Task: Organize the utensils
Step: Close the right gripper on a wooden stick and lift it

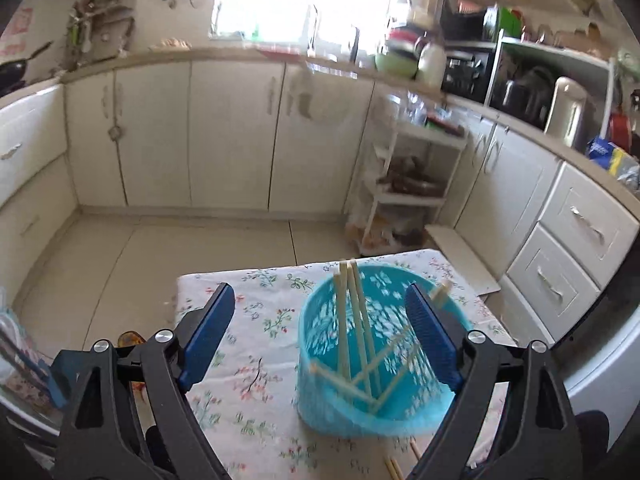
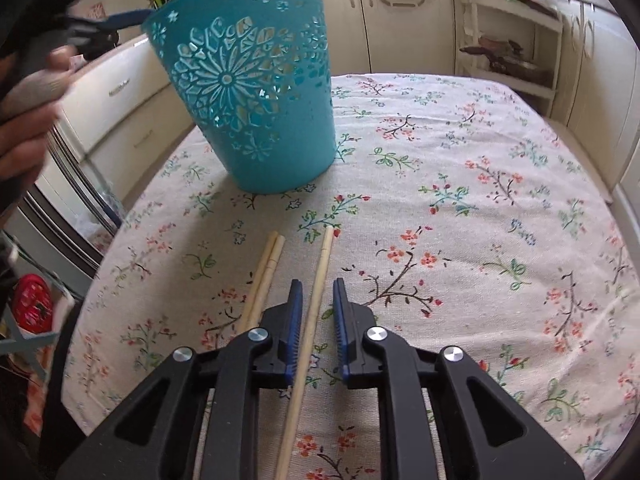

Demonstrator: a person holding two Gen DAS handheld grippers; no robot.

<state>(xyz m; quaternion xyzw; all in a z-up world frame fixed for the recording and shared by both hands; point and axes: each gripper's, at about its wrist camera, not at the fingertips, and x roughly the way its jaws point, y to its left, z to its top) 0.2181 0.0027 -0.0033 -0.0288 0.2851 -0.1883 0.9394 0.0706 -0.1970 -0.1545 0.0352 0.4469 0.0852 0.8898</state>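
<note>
A light, stiff, slippery chopstick [image 2: 316,300], near the basket [image 2: 256,92], is straddled mid-shaft by the right gripper [image 2: 316,292], spread, probably untouching; the left gripper [image 1: 320,312] is spread wide.

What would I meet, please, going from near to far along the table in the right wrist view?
Right tool astride a single chopstick → tips of the paired chopsticks → tilted blue basket → far edge of the floral tablecloth.
</note>
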